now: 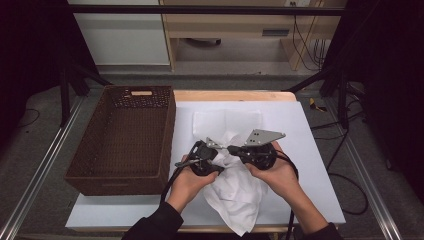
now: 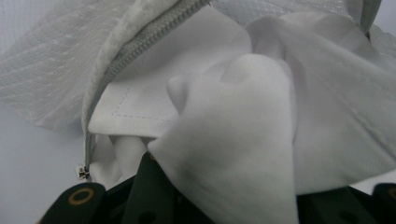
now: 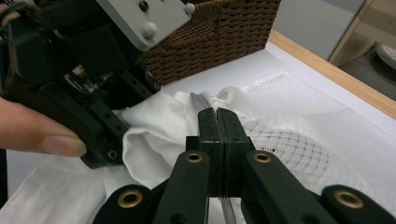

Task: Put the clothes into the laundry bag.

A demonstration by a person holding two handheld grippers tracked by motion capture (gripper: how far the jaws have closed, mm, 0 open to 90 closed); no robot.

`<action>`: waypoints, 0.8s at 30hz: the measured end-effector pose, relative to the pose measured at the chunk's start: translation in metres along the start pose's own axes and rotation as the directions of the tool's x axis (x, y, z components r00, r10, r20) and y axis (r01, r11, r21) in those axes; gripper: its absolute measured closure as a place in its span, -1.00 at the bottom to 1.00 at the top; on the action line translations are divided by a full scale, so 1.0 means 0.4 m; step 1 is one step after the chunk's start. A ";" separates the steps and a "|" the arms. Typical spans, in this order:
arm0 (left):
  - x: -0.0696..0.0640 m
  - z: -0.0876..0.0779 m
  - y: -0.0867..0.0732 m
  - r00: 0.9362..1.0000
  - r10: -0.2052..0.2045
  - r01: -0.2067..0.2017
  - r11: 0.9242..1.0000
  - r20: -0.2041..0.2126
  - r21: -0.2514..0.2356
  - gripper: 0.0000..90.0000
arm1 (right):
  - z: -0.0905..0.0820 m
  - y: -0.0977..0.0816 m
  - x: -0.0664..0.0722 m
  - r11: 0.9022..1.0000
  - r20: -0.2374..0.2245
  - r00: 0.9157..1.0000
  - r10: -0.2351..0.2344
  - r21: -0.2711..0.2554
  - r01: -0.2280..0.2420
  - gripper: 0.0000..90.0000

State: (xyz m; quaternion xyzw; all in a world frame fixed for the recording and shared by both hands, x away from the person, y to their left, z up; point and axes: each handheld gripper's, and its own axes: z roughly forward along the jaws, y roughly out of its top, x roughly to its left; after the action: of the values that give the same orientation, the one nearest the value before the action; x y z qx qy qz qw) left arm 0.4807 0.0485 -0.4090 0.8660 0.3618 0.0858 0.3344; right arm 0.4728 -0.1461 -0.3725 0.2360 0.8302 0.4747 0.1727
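A white cloth point(image 1: 235, 192) lies bunched on the white table point(image 1: 310, 150), its loose end trailing toward six o'clock of the two grippers, while a white mesh bag point(image 1: 227, 121) lies flat at their twelve o'clock. The left gripper point(image 1: 212, 156) has a fold of the cloth point(image 2: 233, 140) bunched between its jaws, pushing it into the bag's zippered mouth point(image 2: 140, 46). The right gripper point(image 3: 218, 122), at three o'clock of the left, has its jaws pressed together on the zipper edge point(image 3: 198, 100) of the mesh bag point(image 3: 299, 135). A brown wicker basket point(image 1: 125, 135) stands at nine o'clock of the grippers.
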 end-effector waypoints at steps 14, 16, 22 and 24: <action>-0.052 -0.032 0.004 0.997 0.063 -0.064 0.998 0.034 0.011 0.49 | 0.006 0.004 -0.008 1.000 -0.004 1.000 0.014 -0.005 -0.015 1.00; -0.047 -0.017 0.008 0.997 0.057 -0.057 0.998 0.045 -0.004 0.49 | 0.008 0.003 -0.010 1.000 -0.010 1.000 0.021 -0.009 -0.022 1.00; -0.016 0.029 0.014 0.996 0.026 -0.024 0.999 0.088 -0.022 0.48 | 0.011 -0.012 -0.012 0.999 -0.033 0.999 0.032 -0.008 -0.032 1.00; -0.010 0.045 0.014 0.996 0.022 -0.020 0.999 0.088 -0.026 0.47 | 0.013 -0.019 -0.013 0.999 -0.037 0.999 0.038 -0.006 -0.038 1.00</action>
State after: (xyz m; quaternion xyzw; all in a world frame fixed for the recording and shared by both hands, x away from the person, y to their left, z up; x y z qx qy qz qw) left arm 0.4882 0.0334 -0.4188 0.8685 0.3365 0.0552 0.3598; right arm 0.4781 -0.1488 -0.3814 0.2425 0.8270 0.4848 0.1489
